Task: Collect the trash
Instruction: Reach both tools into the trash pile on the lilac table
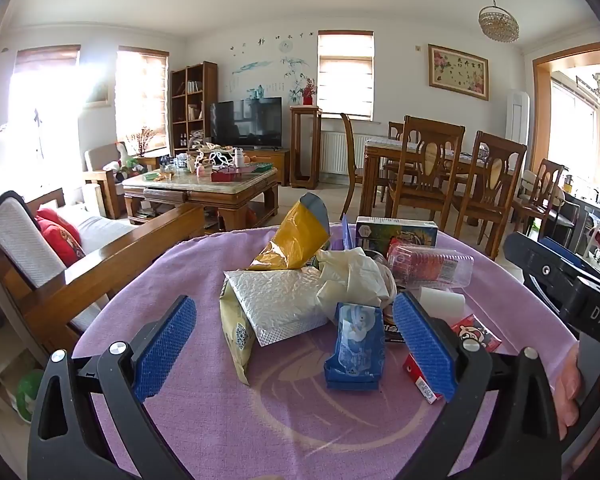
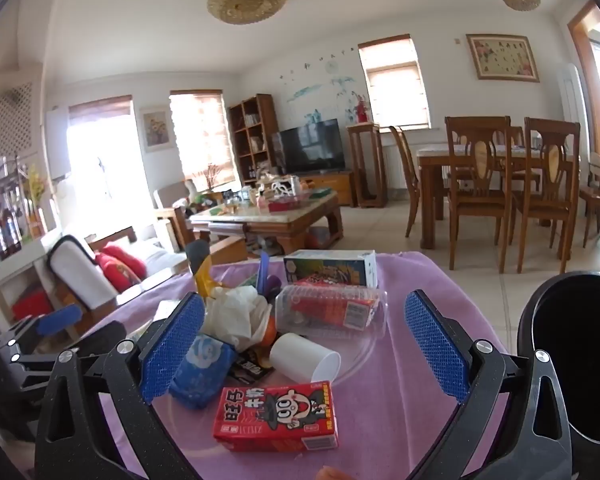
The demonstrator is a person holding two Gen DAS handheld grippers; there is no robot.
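Hovering wide open and empty, left gripper and right gripper are pointing at the trash pile on the purple cloth.

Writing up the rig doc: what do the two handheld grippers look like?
Both the left gripper and right gripper match: black plastic arms with silver screws, and blue textured pads on each finger. The right one's body carries white lettering "DAS". No cables or sleeves visible.

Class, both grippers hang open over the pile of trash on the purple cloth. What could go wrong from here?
1. The white paper cup lies on its side, so a nudge could roll it off the purple cloth.
2. The crumpled tissue sits atop other trash; a grab may drag neighbours.
3. The black bin stands off the table's edge; a drop might miss.
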